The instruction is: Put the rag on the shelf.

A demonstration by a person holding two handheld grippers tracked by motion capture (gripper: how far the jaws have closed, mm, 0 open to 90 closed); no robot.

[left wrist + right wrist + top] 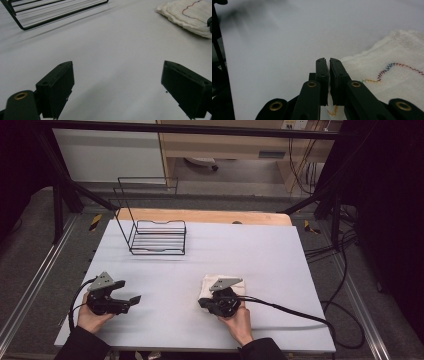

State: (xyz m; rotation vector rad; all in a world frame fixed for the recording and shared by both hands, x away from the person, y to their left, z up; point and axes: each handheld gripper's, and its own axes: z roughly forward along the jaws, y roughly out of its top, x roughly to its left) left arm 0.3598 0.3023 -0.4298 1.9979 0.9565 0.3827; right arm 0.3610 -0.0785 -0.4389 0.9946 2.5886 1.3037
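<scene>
A folded cream cloth [206,284] with coloured zigzag stitching lies on the white table sheet [260,255], right of centre. My right gripper [202,301] rests over the cloth's near-left edge with its jaws shut. In the right gripper view the pads [327,60] meet above the cloth [392,82] border, and I see no fabric pinched between them. My left gripper [127,292] sits near the front left of the sheet, open and empty. In the left gripper view its jaws [117,65] stand wide apart over bare sheet, and the cloth [190,15] shows at top right.
A black wire rack [157,237] stands at the back left of the sheet, and its base [50,12] shows in the left gripper view. A cable [300,312] trails right from the right gripper. A wooden board edge [210,216] lies behind the sheet.
</scene>
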